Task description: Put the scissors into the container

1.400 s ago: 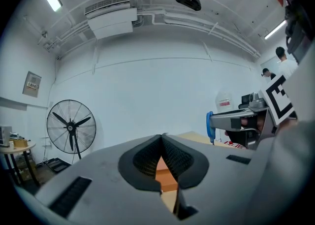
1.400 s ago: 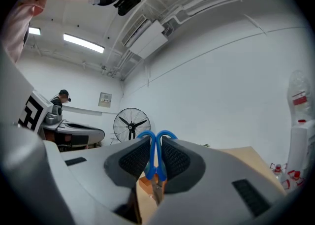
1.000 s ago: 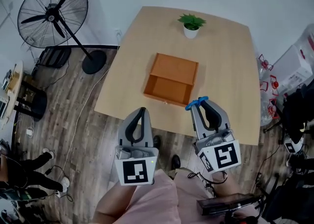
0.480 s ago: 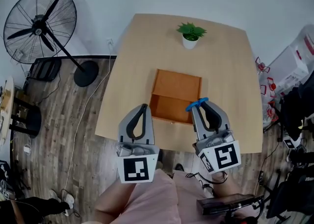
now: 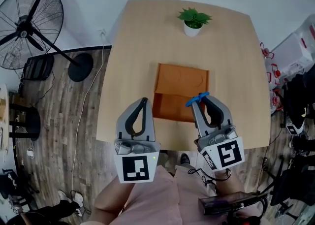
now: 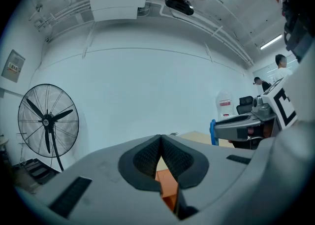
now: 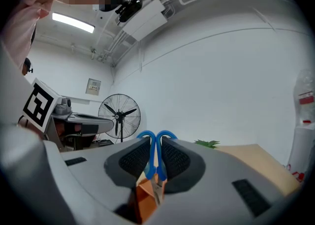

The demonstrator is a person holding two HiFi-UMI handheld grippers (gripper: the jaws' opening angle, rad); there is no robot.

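1. Right gripper [image 7: 156,139]: jaws clamped on the blue handles of the scissors [image 7: 161,167], blades pointing down (over the near part of the open orange container [image 5: 181,79])
2. Left gripper [image 6: 160,139]: jaws pressed together, nothing between them
3. Both grippers hang above the near edge of the table [image 5: 133,56]; the container sits mid-table

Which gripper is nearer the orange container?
Right. The right gripper, shut on the blue scissors, hangs over the near right corner of the orange container; the left gripper, shut and empty, sits just off its near left edge.
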